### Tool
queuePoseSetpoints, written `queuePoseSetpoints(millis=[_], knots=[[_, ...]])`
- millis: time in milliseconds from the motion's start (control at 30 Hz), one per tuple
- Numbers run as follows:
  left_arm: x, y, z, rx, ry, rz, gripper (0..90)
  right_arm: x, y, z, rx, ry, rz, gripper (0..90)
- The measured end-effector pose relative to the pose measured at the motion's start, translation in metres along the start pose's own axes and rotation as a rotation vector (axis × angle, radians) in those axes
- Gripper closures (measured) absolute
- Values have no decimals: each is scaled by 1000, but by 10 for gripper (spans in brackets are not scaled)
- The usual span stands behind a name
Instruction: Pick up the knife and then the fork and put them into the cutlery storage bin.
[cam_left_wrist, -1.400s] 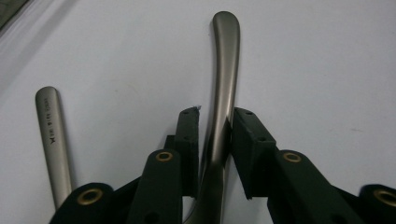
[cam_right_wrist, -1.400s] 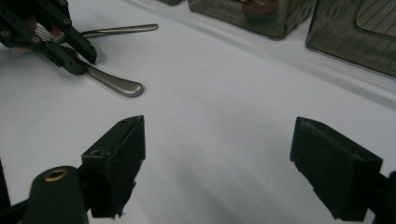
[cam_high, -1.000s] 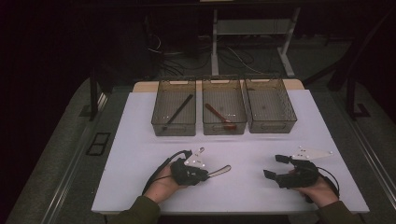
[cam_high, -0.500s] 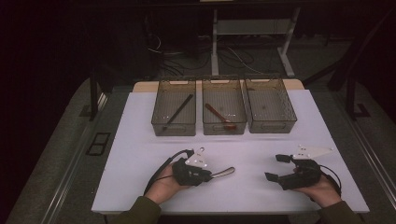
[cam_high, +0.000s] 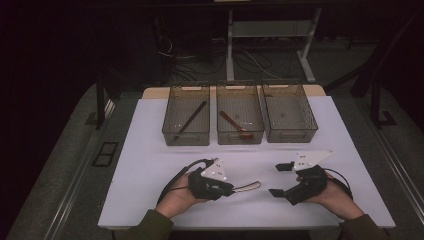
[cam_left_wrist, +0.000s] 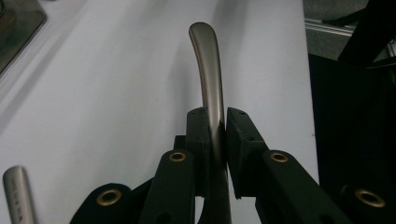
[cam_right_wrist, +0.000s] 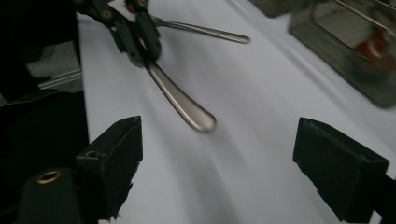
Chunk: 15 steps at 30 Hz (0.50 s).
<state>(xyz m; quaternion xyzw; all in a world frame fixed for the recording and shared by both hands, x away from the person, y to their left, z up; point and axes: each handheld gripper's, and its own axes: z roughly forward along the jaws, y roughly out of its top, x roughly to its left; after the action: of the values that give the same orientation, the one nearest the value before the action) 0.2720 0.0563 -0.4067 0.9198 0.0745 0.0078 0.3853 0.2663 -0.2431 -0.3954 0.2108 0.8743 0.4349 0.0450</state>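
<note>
Steel utensil handle (cam_left_wrist: 208, 70) sat pinched in our left hand-held gripper (cam_left_wrist: 215, 135) (right hand-held gripper (cam_right_wrist: 217, 163) gaped empty); we'd lift level.

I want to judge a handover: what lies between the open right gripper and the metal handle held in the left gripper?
Only bare white table, seen in the right gripper view: the handle points toward the right gripper from the left gripper.
</note>
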Motion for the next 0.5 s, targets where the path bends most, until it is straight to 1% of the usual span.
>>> queuePoseSetpoints(millis=[33, 67, 133, 167, 267, 300, 367, 400, 433, 467, 500], knots=[[0, 2, 0, 8, -6, 21, 794, 2, 4, 3, 8, 16, -15, 202], [-2, 5, 2, 1, -11, 23, 794, 4, 7, 6, 11, 33, -28, 223], [-4, 9, 3, 5, -19, 50, 794, 7, 14, 13, 31, 73, -50, 245], [-5, 12, 3, 0, -26, 59, 793, 9, 17, 16, 44, 87, -70, 259], [-8, 18, 5, -6, -39, 81, 793, 14, 23, 28, 85, 130, -124, 342], [-9, 20, 5, -4, -40, 93, 793, 13, 24, 32, 106, 129, -166, 367], [-11, 23, 6, -2, -45, 105, 794, 17, 27, 39, 134, 158, -193, 431], [-10, 24, 5, 4, -40, 131, 793, 18, 28, 42, 152, 165, -218, 458], [-11, 25, 6, 7, -44, 128, 793, 19, 29, 45, 170, 169, -229, 491], [-11, 26, 6, 11, -45, 130, 793, 21, 30, 48, 184, 176, -248, 503], [-11, 27, 6, 13, -44, 136, 794, 21, 31, 51, 195, 174, -262, 525]])
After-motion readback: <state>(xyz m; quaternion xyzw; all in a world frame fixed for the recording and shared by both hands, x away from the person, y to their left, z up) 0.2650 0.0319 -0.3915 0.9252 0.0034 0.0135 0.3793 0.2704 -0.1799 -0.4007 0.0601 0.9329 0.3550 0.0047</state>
